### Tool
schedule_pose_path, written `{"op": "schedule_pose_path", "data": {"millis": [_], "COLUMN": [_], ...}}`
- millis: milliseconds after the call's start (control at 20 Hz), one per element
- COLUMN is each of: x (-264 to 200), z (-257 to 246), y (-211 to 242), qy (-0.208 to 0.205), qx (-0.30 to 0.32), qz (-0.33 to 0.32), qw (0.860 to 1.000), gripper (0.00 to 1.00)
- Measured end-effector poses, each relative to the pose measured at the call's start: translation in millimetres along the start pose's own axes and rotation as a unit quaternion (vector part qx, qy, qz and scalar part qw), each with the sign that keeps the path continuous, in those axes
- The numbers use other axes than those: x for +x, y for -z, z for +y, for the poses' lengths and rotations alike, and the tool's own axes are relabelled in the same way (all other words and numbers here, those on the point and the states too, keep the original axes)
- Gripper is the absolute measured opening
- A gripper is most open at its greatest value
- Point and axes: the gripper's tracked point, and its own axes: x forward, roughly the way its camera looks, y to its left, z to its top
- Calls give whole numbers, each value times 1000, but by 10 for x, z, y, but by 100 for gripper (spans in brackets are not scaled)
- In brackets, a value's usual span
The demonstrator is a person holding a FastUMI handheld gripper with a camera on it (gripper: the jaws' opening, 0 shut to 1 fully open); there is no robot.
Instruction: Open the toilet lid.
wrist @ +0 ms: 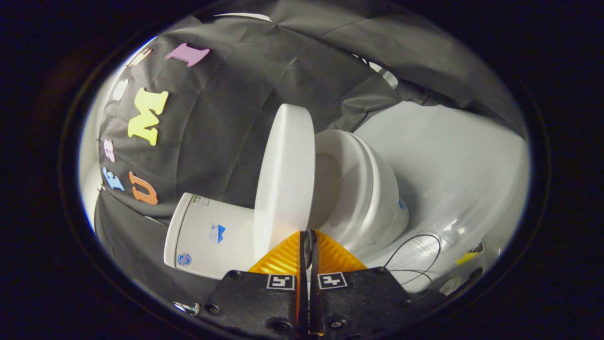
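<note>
The toilet lid (285,174) stands raised, nearly on edge, its flat white face turned toward the tank (207,236) and its thick rim toward the camera. It rises straight ahead of the gripper's fingertips, from just above them toward twelve o'clock. The whole scene sits rolled in the view, so the toilet appears tipped over: the tank lies at about nine o'clock from the fingertips, and the bowl (373,203) with its open seat (337,170) lies at about one to two o'clock. The lid is well clear of the seat, and the shaded hollow of the bowl shows between them.

The gripper (307,232) comes in from six o'clock, pointing up at the lower edge of the lid. Its two fingers are pressed together, with only a thin dark slit between them, and nothing can be seen pinched in that slit. The tips sit right at the lid's lower rim, near where lid and seat meet; whether they actually touch the rim I cannot tell. The hand holding the gripper is hidden behind its body, so its pose can only be judged from the rolled view.

Beyond the bowl, from two to four o'clock, spreads a pale glossy floor (448,156). A thin black cable (417,250) loops across it at about four o'clock from the fingertips. The booth's dark cloth wall (236,94) hangs behind the tank and lid, from nine round to one o'clock.
</note>
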Motion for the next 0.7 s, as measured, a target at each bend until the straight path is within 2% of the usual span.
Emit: {"op": "schedule_pose_path", "data": {"millis": [300, 700], "x": [-81, -200], "z": [223, 615], "y": [-32, -49], "qy": [-4, -3], "qx": [-14, -62], "qz": [-12, -31], "qw": [1000, 998], "gripper": [5, 5]}}
